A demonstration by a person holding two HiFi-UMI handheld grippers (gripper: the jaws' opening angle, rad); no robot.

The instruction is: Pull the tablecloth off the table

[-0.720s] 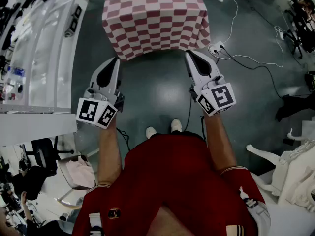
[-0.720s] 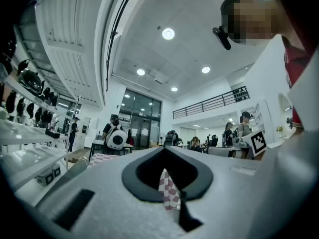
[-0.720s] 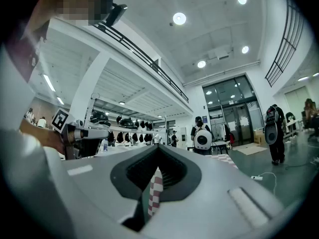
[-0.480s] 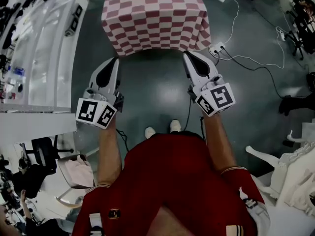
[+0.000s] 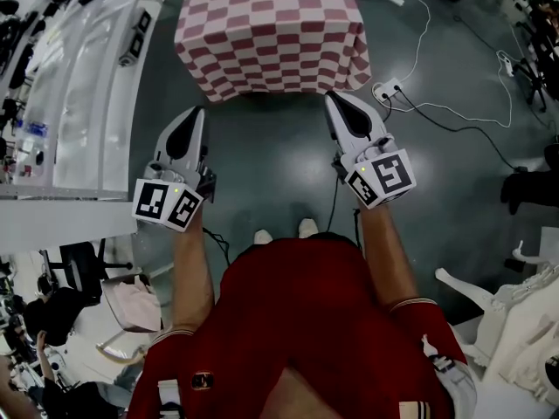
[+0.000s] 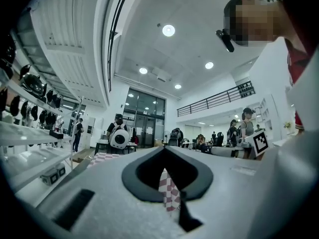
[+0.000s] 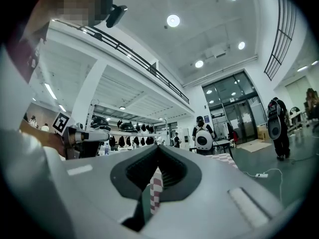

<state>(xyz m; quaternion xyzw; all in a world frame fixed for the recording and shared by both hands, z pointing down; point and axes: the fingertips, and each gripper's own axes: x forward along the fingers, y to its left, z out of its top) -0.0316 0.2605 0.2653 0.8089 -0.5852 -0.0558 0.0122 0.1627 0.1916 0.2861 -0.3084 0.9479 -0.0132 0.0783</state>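
Between jaws, gripper views | left hand-held gripper (image 5: 196,112), right hand-held gripper (image 5: 335,98) each pinch tablecloth (image 6: 168,191) | head view: tips at hem

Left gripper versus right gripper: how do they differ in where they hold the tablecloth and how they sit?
The left gripper pinches the tablecloth near the left corner of its near hem; the right gripper pinches it near the right corner. In the head view the right gripper sits slightly farther forward than the left gripper. Shared: both are shut on the checked cloth, and both angle inward toward their tips.
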